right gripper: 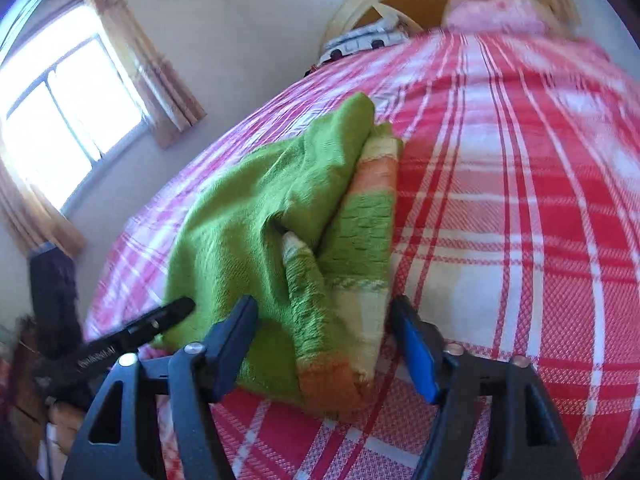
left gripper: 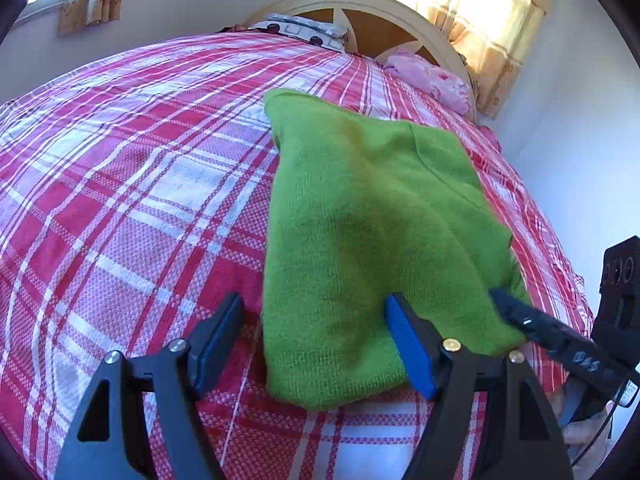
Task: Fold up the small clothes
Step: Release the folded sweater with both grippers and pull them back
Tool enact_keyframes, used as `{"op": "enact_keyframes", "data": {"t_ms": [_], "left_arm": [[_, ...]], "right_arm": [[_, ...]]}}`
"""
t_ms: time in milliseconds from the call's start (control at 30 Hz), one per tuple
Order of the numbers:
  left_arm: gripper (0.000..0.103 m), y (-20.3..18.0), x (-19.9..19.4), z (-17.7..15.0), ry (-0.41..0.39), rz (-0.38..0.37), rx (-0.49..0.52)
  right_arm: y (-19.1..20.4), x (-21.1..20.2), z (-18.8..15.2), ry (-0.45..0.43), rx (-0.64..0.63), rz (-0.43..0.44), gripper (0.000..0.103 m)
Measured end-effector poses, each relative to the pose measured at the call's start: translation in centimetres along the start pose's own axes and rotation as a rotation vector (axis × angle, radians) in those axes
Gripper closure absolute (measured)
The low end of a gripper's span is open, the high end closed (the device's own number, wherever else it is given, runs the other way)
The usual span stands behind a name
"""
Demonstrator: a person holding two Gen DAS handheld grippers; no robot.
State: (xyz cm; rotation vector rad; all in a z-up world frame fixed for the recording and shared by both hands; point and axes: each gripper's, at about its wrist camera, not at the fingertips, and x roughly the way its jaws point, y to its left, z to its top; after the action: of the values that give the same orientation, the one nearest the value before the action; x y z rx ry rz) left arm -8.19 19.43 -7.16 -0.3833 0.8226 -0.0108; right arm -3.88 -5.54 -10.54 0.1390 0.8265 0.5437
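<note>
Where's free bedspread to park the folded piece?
Open plaid bedspread left of the green sweater, up to the patterned pillow. Also right of it in the right wrist view. Crowded: near edge, left gripper and right gripper straddling the sweater.

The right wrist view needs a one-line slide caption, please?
Open right gripper straddles the folded green sweater's striped hem on the plaid bedspread.
</note>
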Motion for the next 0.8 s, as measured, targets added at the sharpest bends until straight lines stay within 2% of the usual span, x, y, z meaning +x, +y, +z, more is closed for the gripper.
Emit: {"op": "enact_keyframes", "data": {"t_ms": [33, 67, 100, 133, 200, 300, 400, 500, 600, 667, 800], "left_arm": [[0.042, -0.1, -0.1, -0.1, 0.0, -0.006, -0.008], [0.054, -0.3, -0.2, -0.2, 0.012, -0.046, -0.009], [0.063, -0.5, -0.4, -0.2, 0.015, -0.048, 0.002], [0.069, -0.6, -0.8, -0.4, 0.01, -0.035, 0.015], [0.073, -0.6, -1.4, 0.1, 0.014, -0.027, 0.023], [0.073, 0.4, -2.0, 0.5, 0.037, -0.043, -0.036], [0.072, 0.6, -1.2, -0.2, 0.052, 0.0, -0.018], [0.055, 0.3, -0.7, -1.1, 0.025, 0.081, 0.011], [0.052, -0.2, -1.5, -1.5, 0.003, 0.131, 0.018], [0.051, -0.9, -2.5, -1.8, -0.012, 0.176, 0.048], [0.04, -1.9, -4.5, -2.6, -0.072, 0.278, 0.098]], "right_arm": [[0.1, 0.1, 0.0, -0.002, 0.006, -0.014, 0.071], [0.1, 0.0, -0.1, 0.002, 0.015, -0.011, 0.079], [0.1, -0.1, 0.0, 0.013, 0.038, 0.009, 0.081], [0.0, -0.3, 0.1, 0.016, 0.06, 0.021, 0.082], [-0.3, -1.4, 0.0, 0.009, 0.113, 0.079, 0.084], [-1.4, -1.7, -0.1, 0.022, 0.194, 0.148, 0.085], [-2.0, -1.0, -1.0, 0.041, 0.214, 0.122, 0.085], [-2.4, -0.8, -1.6, 0.019, 0.218, 0.136, 0.085], [-1.4, -1.6, -1.8, 0.013, 0.183, 0.098, 0.083], [-0.5, -3.2, -2.3, -0.004, 0.149, 0.047, 0.075], [0.5, -6.8, -3.5, -0.109, 0.133, -0.033, 0.068]]}}
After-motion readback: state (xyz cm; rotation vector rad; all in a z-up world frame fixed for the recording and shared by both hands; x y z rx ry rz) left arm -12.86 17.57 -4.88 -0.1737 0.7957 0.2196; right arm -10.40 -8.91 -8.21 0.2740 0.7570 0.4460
